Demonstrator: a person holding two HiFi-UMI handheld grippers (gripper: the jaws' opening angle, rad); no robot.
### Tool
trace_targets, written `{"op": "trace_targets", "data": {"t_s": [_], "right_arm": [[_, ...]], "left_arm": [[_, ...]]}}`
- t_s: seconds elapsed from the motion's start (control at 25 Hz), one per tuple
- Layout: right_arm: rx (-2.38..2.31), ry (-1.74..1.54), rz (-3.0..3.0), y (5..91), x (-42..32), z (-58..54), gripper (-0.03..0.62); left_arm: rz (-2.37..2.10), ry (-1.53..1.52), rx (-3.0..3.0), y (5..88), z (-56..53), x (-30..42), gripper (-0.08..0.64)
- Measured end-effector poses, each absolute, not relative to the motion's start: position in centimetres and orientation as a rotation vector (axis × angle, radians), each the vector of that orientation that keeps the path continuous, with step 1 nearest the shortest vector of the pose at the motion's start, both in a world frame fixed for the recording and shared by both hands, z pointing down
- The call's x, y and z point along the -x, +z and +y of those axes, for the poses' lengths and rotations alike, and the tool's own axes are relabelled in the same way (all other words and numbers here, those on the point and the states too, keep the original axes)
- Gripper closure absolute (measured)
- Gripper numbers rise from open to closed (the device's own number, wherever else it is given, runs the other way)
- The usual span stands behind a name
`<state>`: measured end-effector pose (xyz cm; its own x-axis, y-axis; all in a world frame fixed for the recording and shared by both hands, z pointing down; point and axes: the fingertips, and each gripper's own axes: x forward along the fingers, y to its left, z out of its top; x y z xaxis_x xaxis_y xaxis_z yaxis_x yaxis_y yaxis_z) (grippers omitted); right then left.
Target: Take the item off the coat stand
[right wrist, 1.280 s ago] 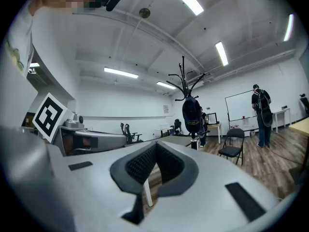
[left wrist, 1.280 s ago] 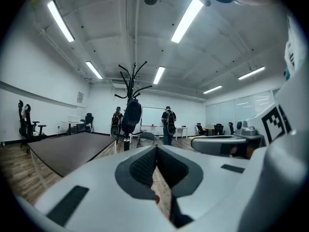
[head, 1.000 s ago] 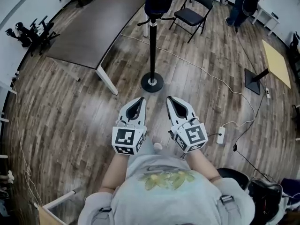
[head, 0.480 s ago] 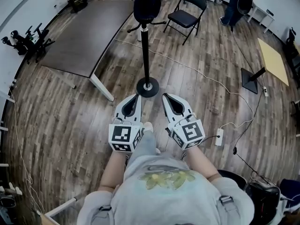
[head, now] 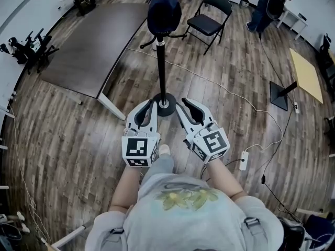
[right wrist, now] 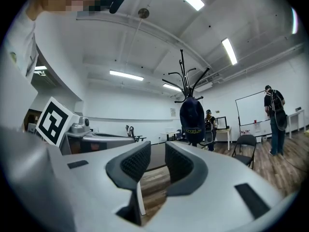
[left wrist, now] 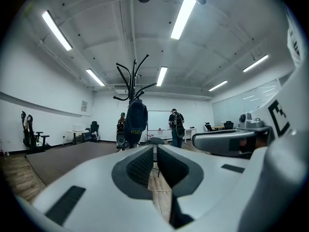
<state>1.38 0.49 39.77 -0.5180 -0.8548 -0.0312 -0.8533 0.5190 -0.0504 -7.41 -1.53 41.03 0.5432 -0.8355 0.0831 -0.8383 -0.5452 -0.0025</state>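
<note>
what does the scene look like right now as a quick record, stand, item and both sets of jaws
coat stand: upright on the wood floor, just ahead of both grippers
item: dark blue cap hanging near the stand's top, not yet touched
left gripper: jaws together, empty
right gripper: jaws apart, just been opening, nothing between them
nearby: dark table at left, folding chair beyond the stand
</note>
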Motion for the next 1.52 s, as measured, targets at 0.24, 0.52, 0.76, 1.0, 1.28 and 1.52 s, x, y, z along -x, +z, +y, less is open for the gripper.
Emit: {"op": "trace_targets", "data": {"t_s": [0.24, 0.52, 0.76, 1.0, 1.28, 1.52], "right_arm": [[1.531, -0.053, 2.661, 39.5, -1.5, -4.9, 0.459], [1.564, -0.032, 2.631, 38.3, -2.0, -9.9, 0.419], [1.624, -0.034, 2.596, 38.9, -2.8, -12.9, 0.402], [1.651, -0.063, 2.596, 39.4, -2.9, -14.7, 0.396], [1.641, -0.094, 2.616, 40.4, -3.1, -17.2, 0.394], [1.609, -0.079, 2.636, 40.3, -4.4, -19.9, 0.394]], "left_arm": [[-1.488, 0.104, -2.736, 40.5, -6.7, 7.8, 0.436], [-1.448, 0.107, -2.790, 39.2, -12.1, 7.2, 0.331], [-1.446, 0.079, -2.810, 38.9, -15.3, 7.4, 0.325], [-1.439, 0.085, -2.802, 39.1, -17.5, 7.6, 0.325], [-1.423, 0.141, -2.788, 40.4, -19.6, 6.9, 0.325], [-1.476, 0.118, -2.765, 40.2, -22.1, 6.0, 0.324]]}}
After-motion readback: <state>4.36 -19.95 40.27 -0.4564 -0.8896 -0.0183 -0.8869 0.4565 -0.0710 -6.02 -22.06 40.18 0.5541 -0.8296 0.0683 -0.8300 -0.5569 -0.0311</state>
